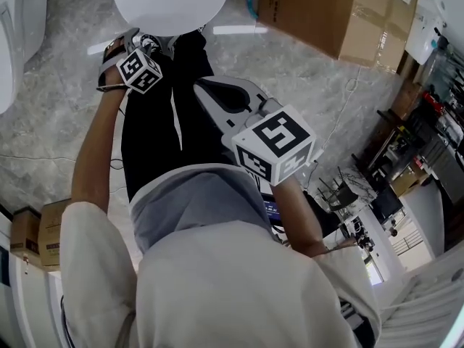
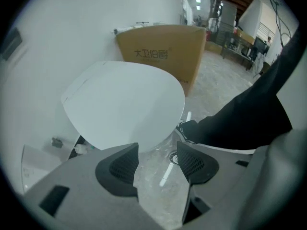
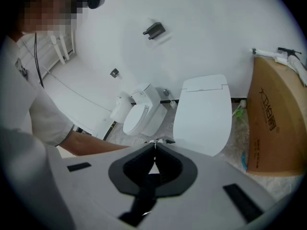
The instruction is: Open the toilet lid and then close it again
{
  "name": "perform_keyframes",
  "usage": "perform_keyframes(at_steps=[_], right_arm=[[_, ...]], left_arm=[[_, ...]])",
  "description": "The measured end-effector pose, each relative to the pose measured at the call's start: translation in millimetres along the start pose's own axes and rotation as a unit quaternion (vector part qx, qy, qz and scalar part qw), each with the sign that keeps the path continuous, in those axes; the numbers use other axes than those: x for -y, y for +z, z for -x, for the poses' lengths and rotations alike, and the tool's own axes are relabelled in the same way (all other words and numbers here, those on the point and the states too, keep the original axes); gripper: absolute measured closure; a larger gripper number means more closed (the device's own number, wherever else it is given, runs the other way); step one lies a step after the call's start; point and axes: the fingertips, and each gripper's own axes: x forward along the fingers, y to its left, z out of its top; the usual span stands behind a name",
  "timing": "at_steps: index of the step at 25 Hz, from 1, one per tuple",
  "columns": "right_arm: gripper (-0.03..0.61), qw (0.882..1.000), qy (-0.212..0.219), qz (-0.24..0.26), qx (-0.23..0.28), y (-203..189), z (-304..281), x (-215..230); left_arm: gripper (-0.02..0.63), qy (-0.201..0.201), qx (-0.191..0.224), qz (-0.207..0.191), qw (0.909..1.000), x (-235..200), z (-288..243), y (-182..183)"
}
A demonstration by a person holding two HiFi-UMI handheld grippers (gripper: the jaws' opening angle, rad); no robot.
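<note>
The white toilet [image 3: 204,114] stands against the wall with its lid [image 2: 124,102] down; in the head view the lid [image 1: 170,2] shows at the top edge. My left gripper [image 2: 157,150] is open with nothing between its fingers, and it hangs just short of the lid's front rim, apart from it. In the head view the left gripper [image 1: 145,40] sits right below the lid. My right gripper [image 3: 154,145] is shut and empty, held back from the toilet and pointing at it. In the head view the right gripper [image 1: 206,89] is in front of my black trousers.
A large cardboard box [image 2: 163,56] stands on the floor right of the toilet, also seen as box [image 1: 337,13] and box [image 3: 276,119]. A second toilet [image 3: 141,114] stands to the left. My shoe [image 2: 189,128] rests on the marbled floor [image 1: 43,122] near the bowl.
</note>
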Motion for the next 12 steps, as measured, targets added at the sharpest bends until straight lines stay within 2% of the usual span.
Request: perform_keyframes(at_steps=[3,6,9,12], right_arm=[[0.566,1.0,-0.001,0.002,0.007,5.7,4.1,-0.5],[0.566,1.0,-0.004,0.001,0.016,10.0,8.5,-0.6],[0.566,1.0,-0.007,0.001,0.028,14.2,14.2,-2.7],[0.566,0.999,-0.009,0.005,0.041,18.6,21.4,-6.2]], left_arm=[[0.364,-0.01,0.014,0.072,0.9972,6.4,17.1,3.6],[0.379,-0.013,0.028,0.133,0.9906,9.4,34.0,7.0],[0.434,-0.01,0.051,0.199,0.9786,5.9,57.0,13.4],[0.453,-0.006,0.074,0.25,0.9655,1.8,82.3,21.4]])
